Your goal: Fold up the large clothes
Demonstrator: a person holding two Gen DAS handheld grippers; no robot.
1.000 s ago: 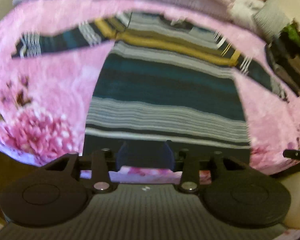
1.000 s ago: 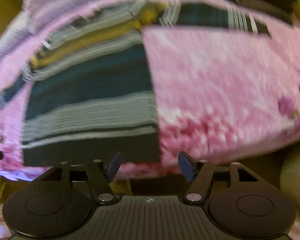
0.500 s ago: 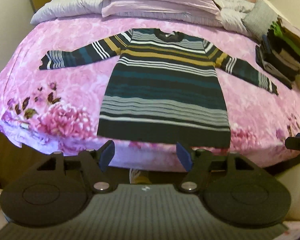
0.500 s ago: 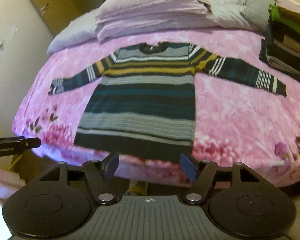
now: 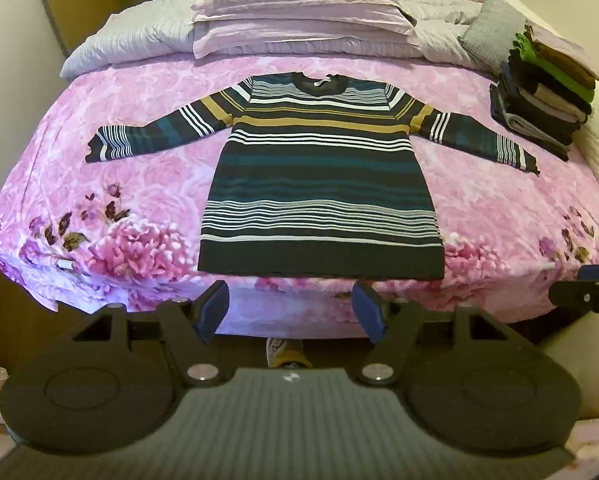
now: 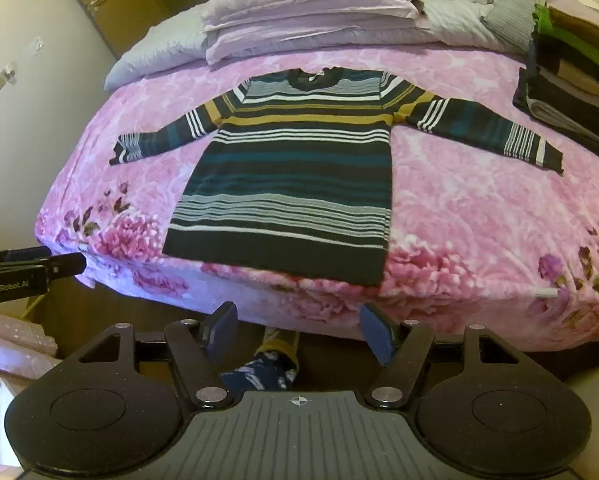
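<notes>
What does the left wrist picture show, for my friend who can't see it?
A striped sweater lies flat on a pink flowery bed, sleeves spread. The left gripper hangs open and empty at the bed's foot; folded clothes are stacked on the right.

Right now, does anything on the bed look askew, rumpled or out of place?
Nothing stands out. The striped sweater lies flat on the pink bedspread with both sleeves spread out, hem near the bed's front edge. The stack of folded clothes sits tidy at the right.

the sweater (image 5: 319, 184) lies flat on the bed (image 5: 99, 184), sleeves spread left and right, hem at the near edge; pillows (image 5: 299, 12) behind it, stacked clothes (image 5: 543, 96) to its right.
</notes>
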